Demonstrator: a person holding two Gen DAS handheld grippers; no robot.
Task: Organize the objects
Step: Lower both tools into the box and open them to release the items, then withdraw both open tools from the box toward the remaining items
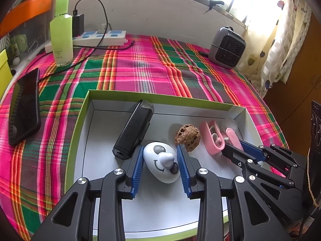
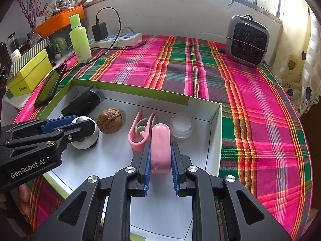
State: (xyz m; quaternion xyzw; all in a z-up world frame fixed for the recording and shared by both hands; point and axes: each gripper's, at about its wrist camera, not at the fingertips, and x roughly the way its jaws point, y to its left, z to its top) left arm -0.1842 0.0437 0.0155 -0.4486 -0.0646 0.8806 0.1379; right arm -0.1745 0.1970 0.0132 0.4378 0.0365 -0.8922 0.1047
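Left wrist view: left gripper [image 1: 161, 165] inside the shallow white box [image 1: 84, 132], blue fingers [image 1: 137, 169] narrowed around the white face-printed egg toy [image 1: 160, 163] — contact on both sides not certain. Egg's long axis runs diagonally, far-left to near-right. Black rectangular device [image 1: 133, 129] lies beside it, long axis pointing away toward the box's far wall; walnut [image 1: 187, 137] just right. Right wrist view: right gripper [image 2: 160, 159] clamps the pink oblong case [image 2: 160, 147] — long axis straight ahead, rounded end away. Pink clip [image 2: 139, 133] and clear jar [image 2: 181, 125] beside it, all on the plaid-covered desk [image 2: 250, 104].
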